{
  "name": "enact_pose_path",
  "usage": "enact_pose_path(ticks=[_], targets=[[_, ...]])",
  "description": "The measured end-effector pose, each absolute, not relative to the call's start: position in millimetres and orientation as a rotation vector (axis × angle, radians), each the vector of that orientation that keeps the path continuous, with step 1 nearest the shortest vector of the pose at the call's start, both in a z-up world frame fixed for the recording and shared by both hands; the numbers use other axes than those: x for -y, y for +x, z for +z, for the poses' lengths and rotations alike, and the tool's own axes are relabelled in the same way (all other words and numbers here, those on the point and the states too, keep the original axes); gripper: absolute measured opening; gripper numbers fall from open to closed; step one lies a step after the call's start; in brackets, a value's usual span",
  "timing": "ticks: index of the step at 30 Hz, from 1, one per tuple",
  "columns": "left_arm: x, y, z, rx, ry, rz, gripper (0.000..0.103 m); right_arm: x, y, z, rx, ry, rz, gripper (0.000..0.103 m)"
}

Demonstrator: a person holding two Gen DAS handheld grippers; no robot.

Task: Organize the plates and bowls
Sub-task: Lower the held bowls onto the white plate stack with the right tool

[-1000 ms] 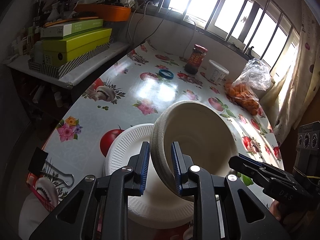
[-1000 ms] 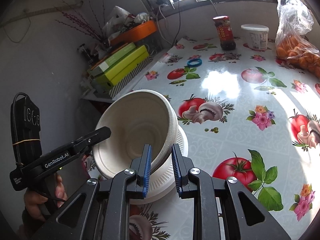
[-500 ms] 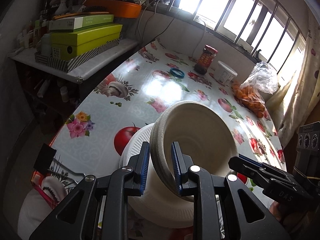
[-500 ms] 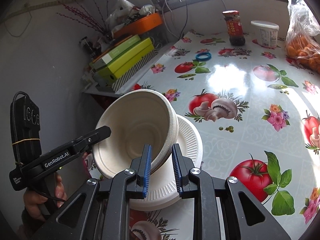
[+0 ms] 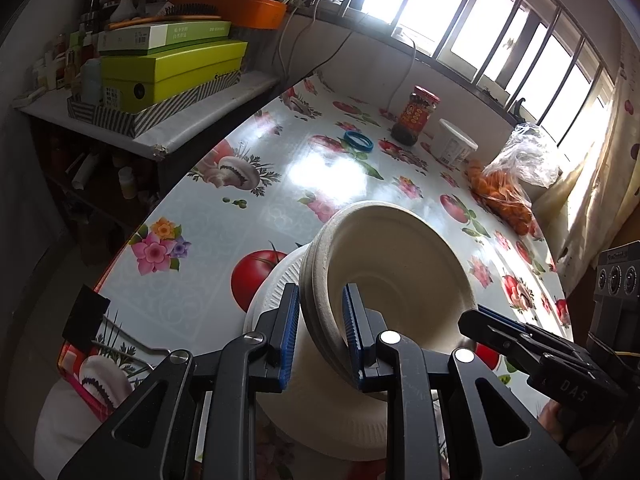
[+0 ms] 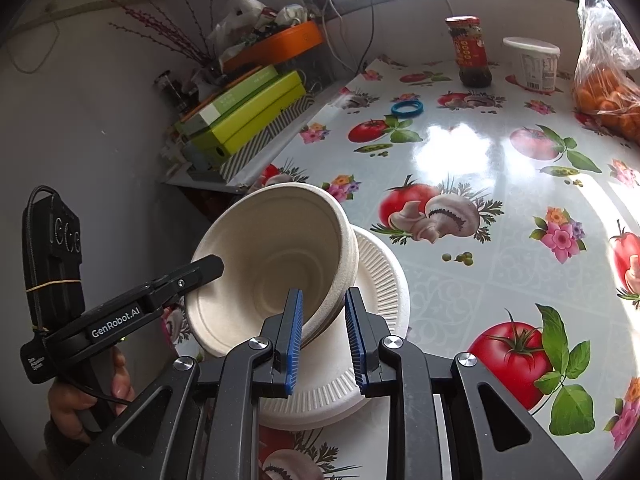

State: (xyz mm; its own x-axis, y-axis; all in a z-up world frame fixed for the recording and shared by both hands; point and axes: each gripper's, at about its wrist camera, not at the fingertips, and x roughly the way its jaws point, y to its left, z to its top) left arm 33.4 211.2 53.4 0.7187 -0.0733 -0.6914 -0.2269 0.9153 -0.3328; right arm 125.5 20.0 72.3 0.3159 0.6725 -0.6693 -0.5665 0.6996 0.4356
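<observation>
Change: over the last second you barely shift either hand; the bowls [image 5: 392,276] stay tilted over the plates [image 6: 380,280].
Left gripper [image 5: 320,332]: clamped on the bowls' rim.
Right gripper [image 6: 322,328]: clamped on the opposite rim.
Meaning: the bowls are not yet set down.

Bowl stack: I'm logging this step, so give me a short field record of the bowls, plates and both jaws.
bowls: nested stack, tilted, held over the plates
plates: white ribbed stack on the tablecloth
left gripper: jaws clamp the stack's rim on one side
right gripper: jaws straddle the opposite rim, pressing it
background: jar, tub, blue ring
</observation>
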Motion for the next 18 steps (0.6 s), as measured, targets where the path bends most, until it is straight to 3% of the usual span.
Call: enact_pose_path(ticks=[18], targets=[[-211.5, 36.3, 51.7, -0.778, -0.413, 0.093, 0.023, -19.0, 127.1, 71.9, -0.948, 0.13, 0.818, 0.023]])
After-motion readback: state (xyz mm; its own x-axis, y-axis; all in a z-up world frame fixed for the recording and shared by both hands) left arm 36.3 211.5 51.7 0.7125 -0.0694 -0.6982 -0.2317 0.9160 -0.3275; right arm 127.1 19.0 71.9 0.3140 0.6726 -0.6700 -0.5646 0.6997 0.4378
